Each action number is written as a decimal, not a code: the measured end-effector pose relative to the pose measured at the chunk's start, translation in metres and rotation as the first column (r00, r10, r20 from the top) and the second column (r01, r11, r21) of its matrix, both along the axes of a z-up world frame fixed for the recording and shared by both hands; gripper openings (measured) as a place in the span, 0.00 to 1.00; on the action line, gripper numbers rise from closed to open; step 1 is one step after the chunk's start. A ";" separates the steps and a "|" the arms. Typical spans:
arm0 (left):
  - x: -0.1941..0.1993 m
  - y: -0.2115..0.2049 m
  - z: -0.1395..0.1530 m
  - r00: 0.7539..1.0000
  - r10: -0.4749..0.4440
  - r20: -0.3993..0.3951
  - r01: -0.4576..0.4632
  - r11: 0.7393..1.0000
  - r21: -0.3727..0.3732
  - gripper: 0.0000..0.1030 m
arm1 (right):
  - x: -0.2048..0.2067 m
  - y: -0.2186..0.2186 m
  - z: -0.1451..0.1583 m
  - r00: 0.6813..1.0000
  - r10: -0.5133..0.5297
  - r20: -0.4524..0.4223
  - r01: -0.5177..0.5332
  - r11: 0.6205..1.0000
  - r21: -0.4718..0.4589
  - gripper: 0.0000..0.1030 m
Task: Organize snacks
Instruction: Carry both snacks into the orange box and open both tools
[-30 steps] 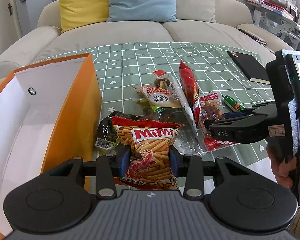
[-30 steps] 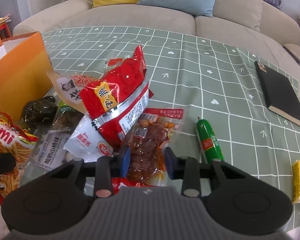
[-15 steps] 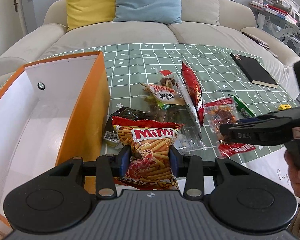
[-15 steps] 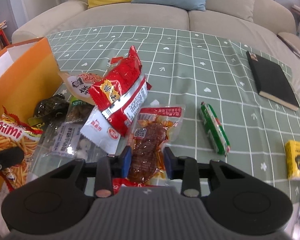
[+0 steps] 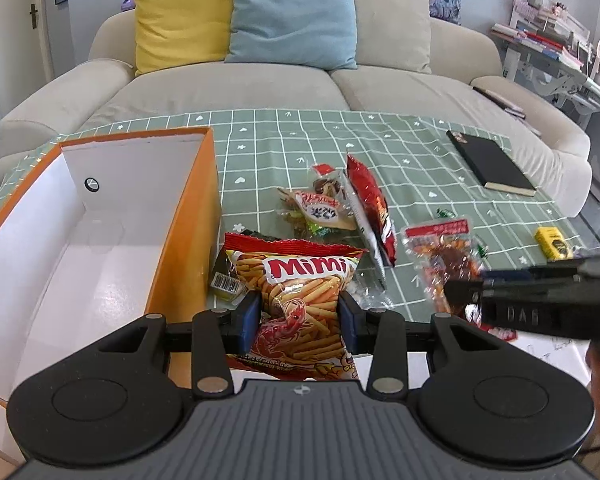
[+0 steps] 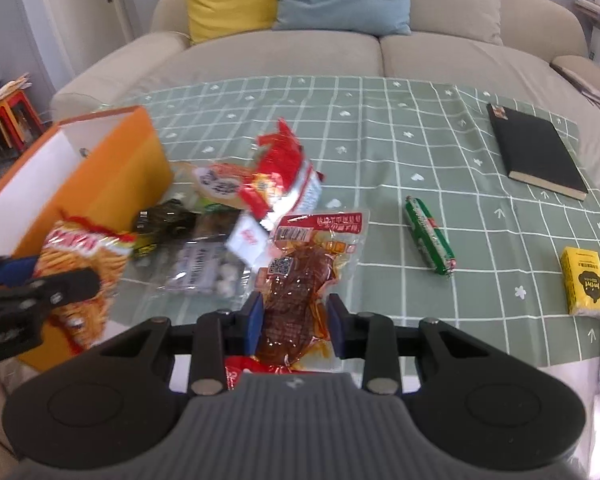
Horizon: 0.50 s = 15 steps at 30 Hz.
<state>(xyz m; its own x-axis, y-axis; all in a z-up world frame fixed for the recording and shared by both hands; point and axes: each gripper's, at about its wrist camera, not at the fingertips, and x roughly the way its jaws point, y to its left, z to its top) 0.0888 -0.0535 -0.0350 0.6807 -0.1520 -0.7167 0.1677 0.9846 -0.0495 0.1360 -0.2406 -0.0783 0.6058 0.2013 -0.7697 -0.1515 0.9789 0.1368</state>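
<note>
My left gripper (image 5: 299,318) is shut on a red and orange Mimi snack bag (image 5: 300,292), held just right of the open orange box (image 5: 188,236) with its white inside. My right gripper (image 6: 295,326) is shut on a clear pack of brown dried meat (image 6: 304,276) with a red label, lifted off the green checked tablecloth (image 6: 380,152). That pack (image 5: 444,256) and the right gripper's finger (image 5: 532,300) show at the right of the left wrist view. Several more packets lie in a pile (image 5: 340,208) beyond both grippers.
A green sausage stick (image 6: 430,236) and a small yellow carton (image 6: 584,286) lie right of the pile. A black notebook (image 6: 536,152) rests at the far right of the table. Behind it stands a beige sofa (image 5: 300,88) with yellow and blue cushions.
Both grippers have risen and drawn back with their packs. The meat pack has come off the pile, and more of the box's inside shows in the left wrist view.
</note>
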 end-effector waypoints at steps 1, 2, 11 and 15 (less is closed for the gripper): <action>0.000 0.000 0.002 1.000 0.000 -0.001 0.000 1.000 0.000 0.44 | -0.003 0.003 0.004 1.000 0.007 0.005 -0.007 1.000 0.001 0.30; 0.000 0.000 0.002 1.000 0.004 -0.003 -0.004 1.000 0.004 0.44 | -0.008 0.006 0.007 1.000 0.017 0.014 -0.017 1.000 -0.002 0.30; -0.016 0.025 0.033 0.998 0.043 0.046 -0.041 0.998 -0.038 0.44 | -0.031 0.038 0.042 0.992 0.085 0.098 -0.084 0.996 -0.015 0.30; -0.021 0.046 0.051 0.993 0.087 0.083 -0.085 0.996 -0.036 0.44 | -0.037 0.058 0.062 0.981 0.132 0.143 -0.133 0.991 -0.005 0.30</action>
